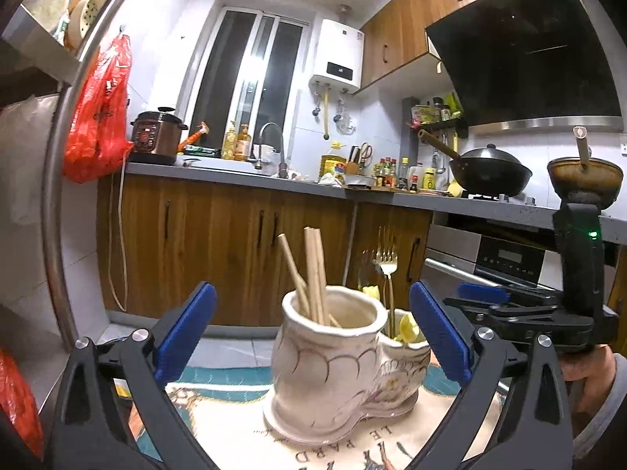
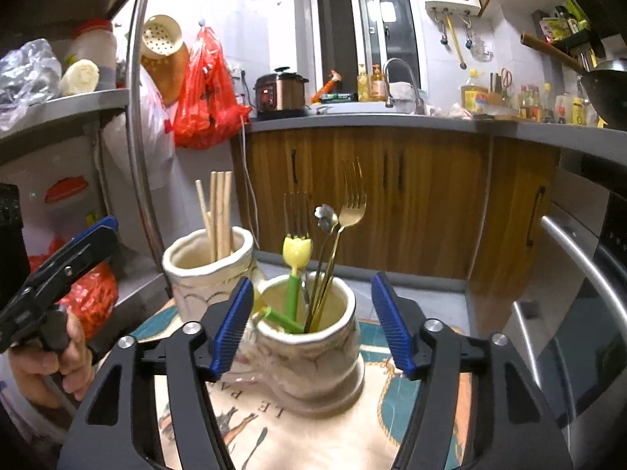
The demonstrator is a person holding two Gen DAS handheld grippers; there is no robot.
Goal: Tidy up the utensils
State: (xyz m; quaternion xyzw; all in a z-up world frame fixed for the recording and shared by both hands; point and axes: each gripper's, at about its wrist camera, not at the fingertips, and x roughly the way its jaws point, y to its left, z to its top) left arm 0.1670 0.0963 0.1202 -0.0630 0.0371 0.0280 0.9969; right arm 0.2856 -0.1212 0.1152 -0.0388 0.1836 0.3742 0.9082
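The boot-shaped ceramic holder (image 1: 333, 364) stands on the printed cloth (image 2: 243, 438) in the lower middle of both views, its long axis running from the tall mouth to the low one. In the left wrist view the tall mouth is nearer, left of centre, with the chopsticks (image 1: 311, 274) upright in it. In the right wrist view the low mouth is nearest, lower centre, holding the gold fork (image 2: 345, 227), a flower-ended spoon (image 2: 326, 215) and the yellow tulip piece (image 2: 296, 258).

The left gripper (image 1: 313, 337) stands wide open, empty, straddling the tall mouth without touching. The right gripper (image 2: 313, 325) is also open and empty, its pads either side of the low mouth, so the right hand looks better placed for the forks.
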